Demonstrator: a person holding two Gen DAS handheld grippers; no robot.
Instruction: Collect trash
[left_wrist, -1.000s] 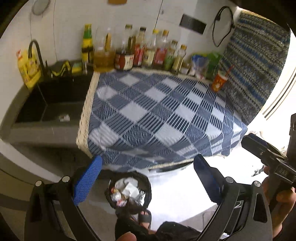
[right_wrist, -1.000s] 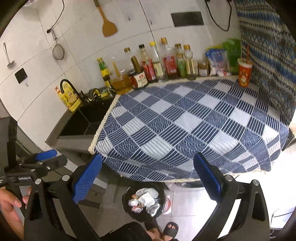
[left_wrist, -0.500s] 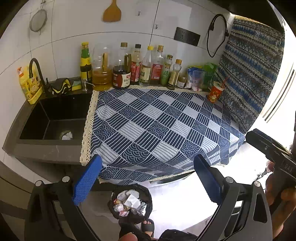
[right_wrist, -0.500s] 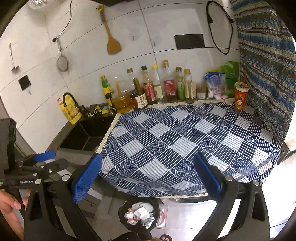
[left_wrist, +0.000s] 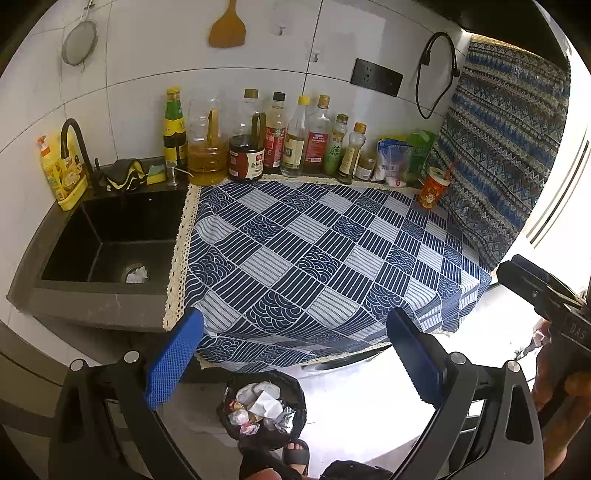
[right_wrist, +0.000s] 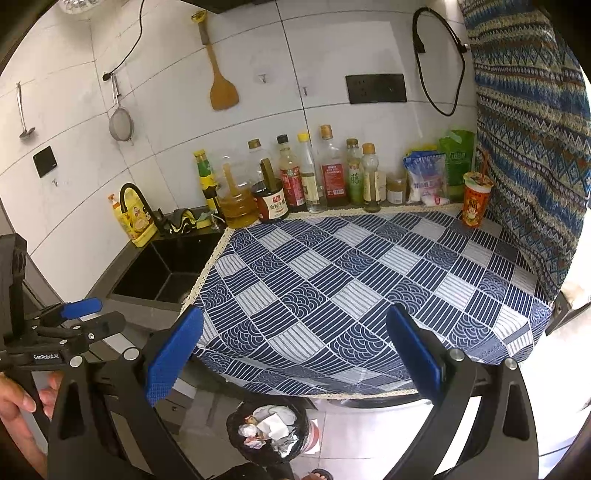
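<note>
A black-lined trash bin (left_wrist: 264, 410) full of crumpled paper and wrappers stands on the floor below the counter's front edge; it also shows in the right wrist view (right_wrist: 269, 430). A crumpled white scrap (left_wrist: 136, 274) lies at the sink drain. An orange paper cup with a straw (left_wrist: 434, 187) stands at the back right of the checked blue cloth (left_wrist: 314, 254); it also shows in the right wrist view (right_wrist: 475, 204). My left gripper (left_wrist: 295, 356) is open and empty, above the bin. My right gripper (right_wrist: 295, 356) is open and empty, over the counter's front edge.
A black sink (left_wrist: 107, 240) with a faucet sits left of the cloth. Several sauce bottles (left_wrist: 273, 138) and snack bags (left_wrist: 397, 158) line the back wall. A patterned curtain (left_wrist: 506, 147) hangs at the right. My foot in a sandal (left_wrist: 295, 452) is beside the bin.
Both grippers have risen and tilted up, so more of the wall and counter shows and the bin sits lower in view. Both stay open and empty.
</note>
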